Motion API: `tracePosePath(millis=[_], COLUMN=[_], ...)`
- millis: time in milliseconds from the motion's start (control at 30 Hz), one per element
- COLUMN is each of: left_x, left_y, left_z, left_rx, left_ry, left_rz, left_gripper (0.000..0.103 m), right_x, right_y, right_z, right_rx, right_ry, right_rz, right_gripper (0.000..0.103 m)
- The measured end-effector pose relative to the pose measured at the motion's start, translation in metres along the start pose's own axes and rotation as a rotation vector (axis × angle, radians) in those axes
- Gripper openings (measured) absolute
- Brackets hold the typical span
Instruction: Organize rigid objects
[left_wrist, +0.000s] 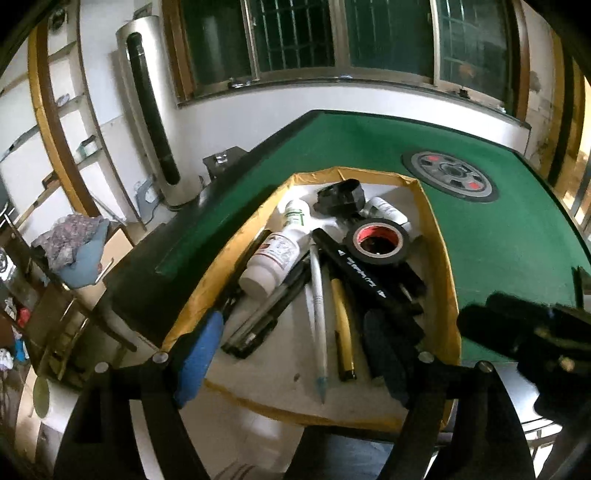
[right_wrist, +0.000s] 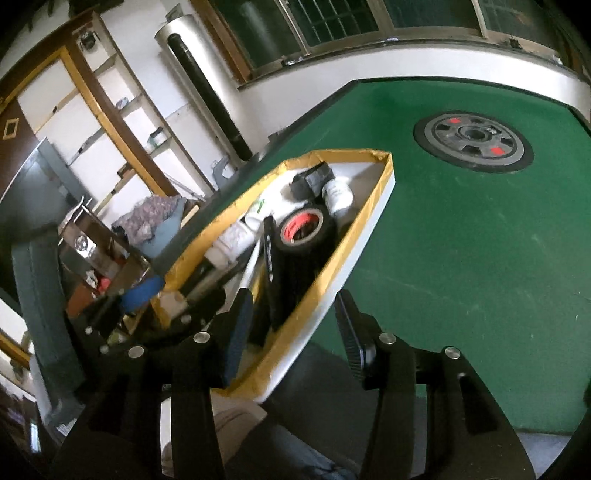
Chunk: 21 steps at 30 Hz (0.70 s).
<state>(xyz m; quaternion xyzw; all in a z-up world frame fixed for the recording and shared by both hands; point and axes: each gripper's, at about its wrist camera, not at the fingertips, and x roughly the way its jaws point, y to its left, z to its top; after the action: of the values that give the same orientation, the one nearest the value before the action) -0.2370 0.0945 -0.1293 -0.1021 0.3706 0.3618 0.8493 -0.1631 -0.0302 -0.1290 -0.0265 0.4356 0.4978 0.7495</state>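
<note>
A white box with yellow-taped rim (left_wrist: 439, 236) sits on the green table, hanging over its near edge. It holds white bottles (left_wrist: 273, 254), a black tape roll with red core (left_wrist: 378, 242), pens (left_wrist: 319, 317), a black bar (left_wrist: 364, 275) and other black items. My left gripper (left_wrist: 295, 363) is open, its fingers inside the box over the near end. My right gripper (right_wrist: 295, 332) is open and straddles the box's right wall (right_wrist: 332, 280), one finger inside, one outside. The right gripper also shows at the right of the left wrist view (left_wrist: 524, 332).
A round grey hub with red marks (left_wrist: 448, 177) is set in the green table (right_wrist: 461, 229) beyond the box. A tall white tower fan (left_wrist: 151, 110), shelves and a cluttered side stand (left_wrist: 74, 243) are to the left. Windows line the back wall.
</note>
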Motion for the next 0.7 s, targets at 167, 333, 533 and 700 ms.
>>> tracePosePath(millis=[167,333,533,700], left_x=[-0.003,-0.005,-0.005,-0.008], left_y=[0.003,0.009,0.022,0.022], left_z=[-0.004,-0.008,-0.012,-0.012], left_rx=[0.007,0.003,-0.039,-0.025], left_ry=[-0.007,-0.005,0.006,-0.031], left_rz=[0.007,0.016,0.007,0.049], left_gripper=[0.079,0.079,0.080,0.081], right_x=[-0.001,0.001,0.002,0.002], right_y=[0.005,0.016,0.027,0.038], right_z=[-0.007,-0.011,-0.011,-0.012], right_rx=[-0.017,-0.061,-0.094,-0.138], right_ry=[0.003,0.000,-0.017,-0.031], right_rz=[-0.001,-0.010,-0.010,-0.028], right_gripper=[0.047,0.047,0.051,0.051])
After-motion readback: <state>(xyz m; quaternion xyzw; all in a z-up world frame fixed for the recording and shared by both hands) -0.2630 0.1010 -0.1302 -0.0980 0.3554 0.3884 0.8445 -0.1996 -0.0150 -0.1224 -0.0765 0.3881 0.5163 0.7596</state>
